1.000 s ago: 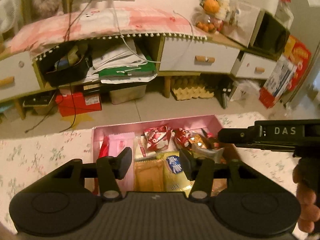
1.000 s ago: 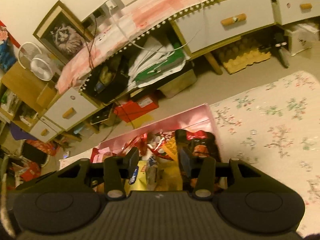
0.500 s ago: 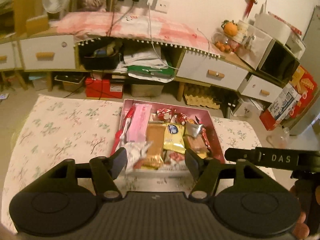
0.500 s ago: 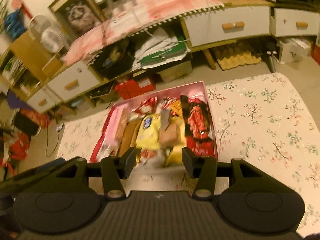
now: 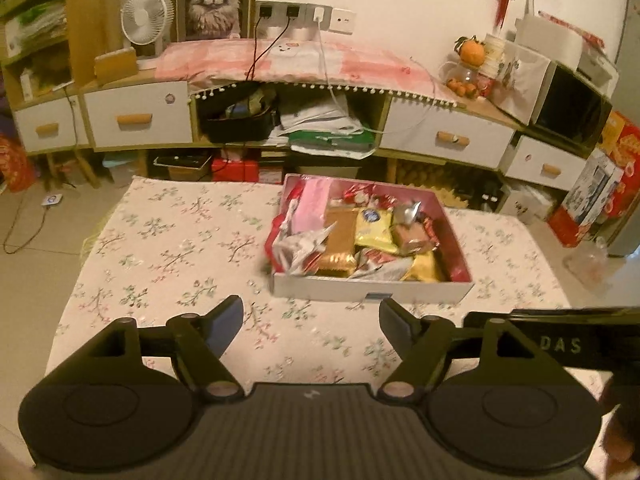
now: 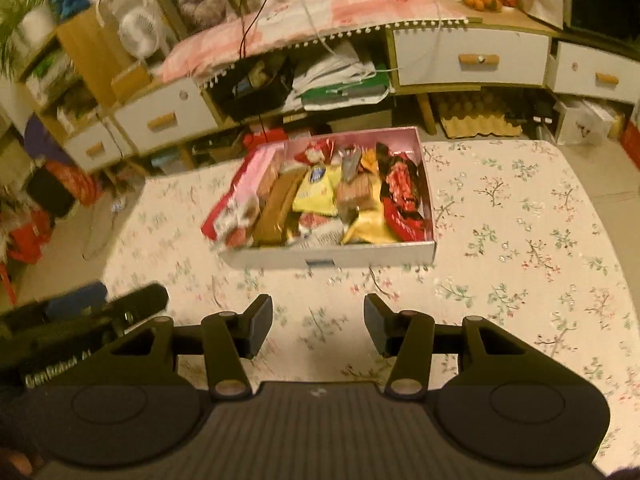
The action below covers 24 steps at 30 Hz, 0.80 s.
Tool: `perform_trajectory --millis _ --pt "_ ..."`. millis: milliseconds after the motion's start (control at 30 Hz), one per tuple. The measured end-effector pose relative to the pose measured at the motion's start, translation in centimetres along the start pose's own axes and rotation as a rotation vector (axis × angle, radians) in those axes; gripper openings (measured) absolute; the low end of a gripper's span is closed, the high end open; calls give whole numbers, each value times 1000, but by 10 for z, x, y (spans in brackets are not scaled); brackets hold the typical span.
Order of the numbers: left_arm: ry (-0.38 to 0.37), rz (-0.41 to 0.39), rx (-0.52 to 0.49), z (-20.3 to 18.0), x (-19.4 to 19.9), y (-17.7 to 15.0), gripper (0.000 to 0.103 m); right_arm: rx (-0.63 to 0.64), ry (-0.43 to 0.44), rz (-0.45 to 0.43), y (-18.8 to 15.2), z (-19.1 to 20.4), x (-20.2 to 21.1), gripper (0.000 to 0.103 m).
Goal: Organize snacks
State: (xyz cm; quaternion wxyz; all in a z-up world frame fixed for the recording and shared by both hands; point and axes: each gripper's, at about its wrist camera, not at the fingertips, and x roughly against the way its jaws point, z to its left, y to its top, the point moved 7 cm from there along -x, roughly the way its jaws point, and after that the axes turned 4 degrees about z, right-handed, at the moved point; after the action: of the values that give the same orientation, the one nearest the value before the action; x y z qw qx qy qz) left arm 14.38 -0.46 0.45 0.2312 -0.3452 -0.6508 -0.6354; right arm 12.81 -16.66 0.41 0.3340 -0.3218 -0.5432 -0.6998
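Floral tablecloth (image 5: pixel 180 248) carries the snack box (image 5: pixel 372 291), wrapper print blurred, while "DAS" marks the empty, part-spread right gripper (image 6: pixel 318 330); left gripper (image 5: pixel 311 322) has just been opening, empty.

Snack packets (image 6: pixel 320 200) overlap, hiding those beneath; labels are too blurred to read. At nine o'clock, the left gripper (image 6: pixel 92 312) is cut off.

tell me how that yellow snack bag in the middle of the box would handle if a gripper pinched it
The yellow snack bag looks puffy and creased, so it would probably crumple and feel light. Its glossy film may slip between pads. It lies packed among other packets in the box, so neighbours could shift as it lifts.
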Motion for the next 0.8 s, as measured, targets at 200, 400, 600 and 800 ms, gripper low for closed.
perform_trajectory --millis 200,400,600,800 --pt "12 -10 -40 -5 6 -11 84 100 -82 -38 -13 8 7 63" --pt "39 -29 -49 -8 12 -14 92 94 -124 -64 -15 4 11 75" --pt "58 -19 -59 -9 12 -18 98 98 -158 -53 -21 0 8 79" --pt "62 -20 -70 -11 15 -20 101 93 -174 -59 -23 -3 12 82"
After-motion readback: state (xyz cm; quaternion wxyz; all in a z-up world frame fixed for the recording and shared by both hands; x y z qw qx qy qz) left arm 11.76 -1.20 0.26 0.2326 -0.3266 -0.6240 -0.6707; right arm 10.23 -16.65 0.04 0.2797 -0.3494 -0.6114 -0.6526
